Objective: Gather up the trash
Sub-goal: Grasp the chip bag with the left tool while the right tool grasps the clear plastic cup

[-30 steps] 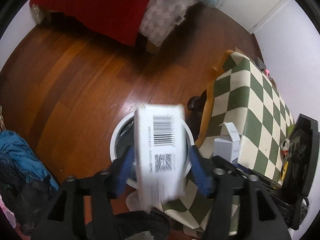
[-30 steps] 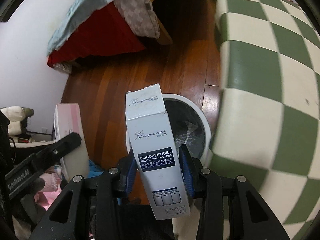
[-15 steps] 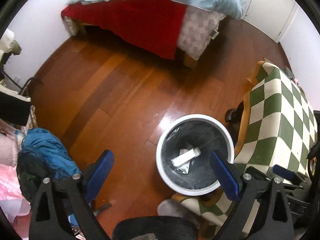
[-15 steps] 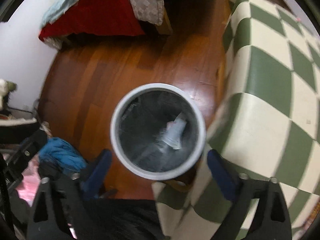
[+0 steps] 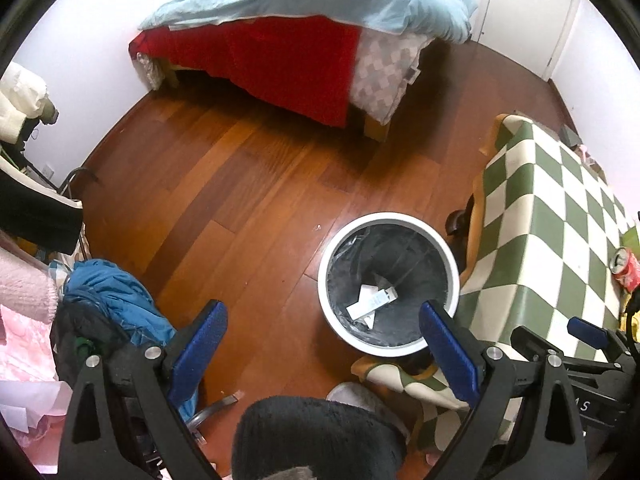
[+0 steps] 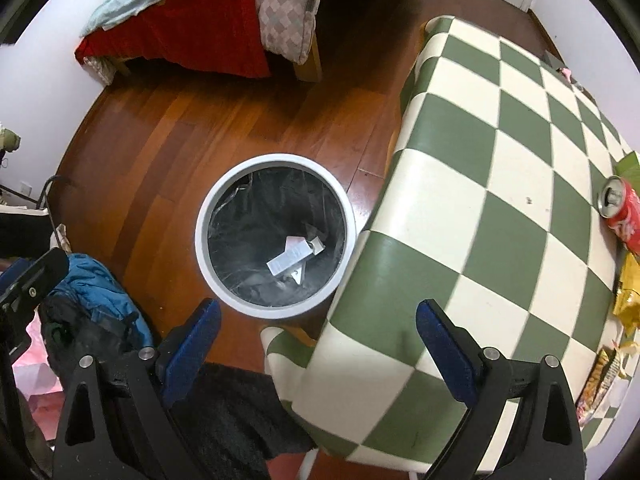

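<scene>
Wooden floor (image 5: 248, 208) spreads beneath both empty, wide-spread tongs: left tongs (image 5: 324, 344), right tongs (image 6: 316, 344). Ahead-right of the right pair, a red can (image 6: 620, 216) lies on the checkered bench (image 6: 480, 168): probably light, dentable, slippery; grip its middle.

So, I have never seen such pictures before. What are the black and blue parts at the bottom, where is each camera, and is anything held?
There is no robot. A person holds one two-finger gripper in each hand, and a fisheye camera on each looks forward along its fingers. The black arms with blue pads are those fingers. One picture is from the left gripper, the other from the right gripper. Both are open and hold nothing. Both look down at a white bin on the wood floor, beside a table with a green checked cloth. White boxes lie in the bin. On the table lie a red can and some wrappers. A bed stands behind.
</scene>
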